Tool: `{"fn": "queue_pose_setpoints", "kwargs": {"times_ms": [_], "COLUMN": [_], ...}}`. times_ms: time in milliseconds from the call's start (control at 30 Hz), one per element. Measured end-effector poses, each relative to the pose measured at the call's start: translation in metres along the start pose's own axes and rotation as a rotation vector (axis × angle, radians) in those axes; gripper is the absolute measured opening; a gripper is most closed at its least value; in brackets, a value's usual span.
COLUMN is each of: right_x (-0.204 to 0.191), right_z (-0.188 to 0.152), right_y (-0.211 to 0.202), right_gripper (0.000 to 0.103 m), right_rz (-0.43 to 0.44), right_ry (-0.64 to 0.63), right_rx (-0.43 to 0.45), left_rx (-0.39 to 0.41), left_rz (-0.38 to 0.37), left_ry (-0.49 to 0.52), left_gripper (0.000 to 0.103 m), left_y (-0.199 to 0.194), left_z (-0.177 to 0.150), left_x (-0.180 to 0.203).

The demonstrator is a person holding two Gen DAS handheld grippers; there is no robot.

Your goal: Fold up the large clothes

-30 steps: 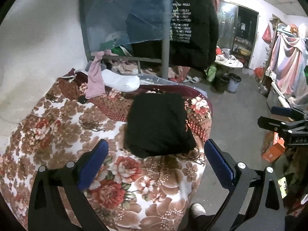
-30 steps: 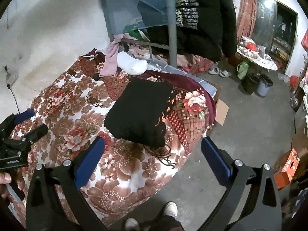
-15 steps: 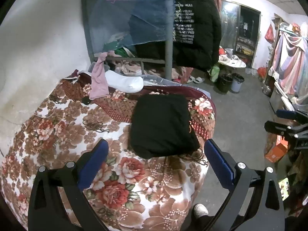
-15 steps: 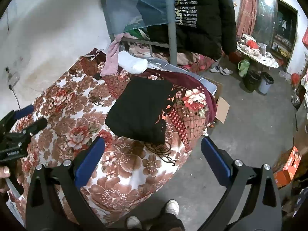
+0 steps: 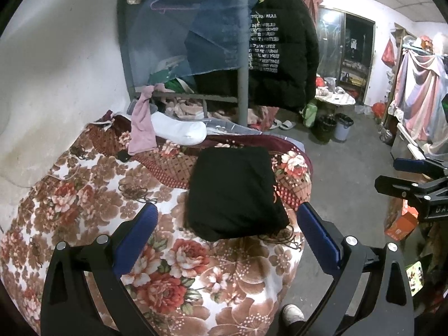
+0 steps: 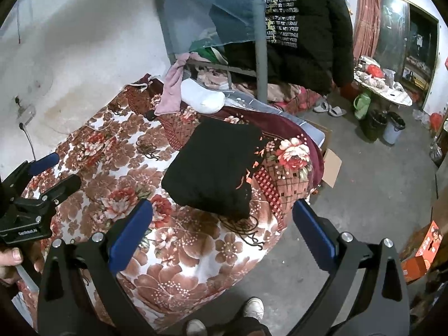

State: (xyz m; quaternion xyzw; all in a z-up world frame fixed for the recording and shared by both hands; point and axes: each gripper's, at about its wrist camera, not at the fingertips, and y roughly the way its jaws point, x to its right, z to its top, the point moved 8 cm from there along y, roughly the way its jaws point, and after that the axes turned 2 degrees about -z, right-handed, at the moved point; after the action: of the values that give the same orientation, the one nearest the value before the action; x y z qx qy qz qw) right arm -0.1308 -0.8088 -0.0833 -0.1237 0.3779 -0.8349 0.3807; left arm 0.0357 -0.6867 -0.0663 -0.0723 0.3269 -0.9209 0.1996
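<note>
We see a folded black garment (image 5: 235,193) of matt cloth lying on a plush floral blanket (image 5: 92,196) with a soft nap. Our left gripper (image 5: 226,224) and right gripper (image 6: 222,219) look like matt black plastic with smooth blue pads. The floor (image 6: 372,184) is rough grey concrete.

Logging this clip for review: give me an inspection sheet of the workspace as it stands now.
Surface: bed under a floral blanket.
Job's things: black garment lies folded near the bed's corner.
Clutter: pink cloth, white pillow at the far end.
Grippers: left tool and right tool both open, empty, apart from the garment.
Cables: wall cord beside the bed.
Surroundings: black jacket hanging, bins, orange box on the floor.
</note>
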Motion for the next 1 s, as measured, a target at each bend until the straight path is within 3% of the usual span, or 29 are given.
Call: {"fn": "queue_pose_setpoints", "kwargs": {"times_ms": [367, 1000], "right_x": [-0.005, -0.010], "right_z": [0.013, 0.006], "right_y": [0.006, 0.011], "right_gripper": [0.098, 0.098], "right_rz": [0.007, 0.041], "right_ry": [-0.014, 0.000], "right_rx": [0.004, -0.011], "left_rx": [0.003, -0.031], "left_rz": [-0.012, -0.054], "left_ry": [-0.011, -0.020], "left_gripper": [0.098, 0.097], "left_y": [0.001, 0.011], "left_z": [0.007, 0.006], "left_x": [-0.002, -0.005]}}
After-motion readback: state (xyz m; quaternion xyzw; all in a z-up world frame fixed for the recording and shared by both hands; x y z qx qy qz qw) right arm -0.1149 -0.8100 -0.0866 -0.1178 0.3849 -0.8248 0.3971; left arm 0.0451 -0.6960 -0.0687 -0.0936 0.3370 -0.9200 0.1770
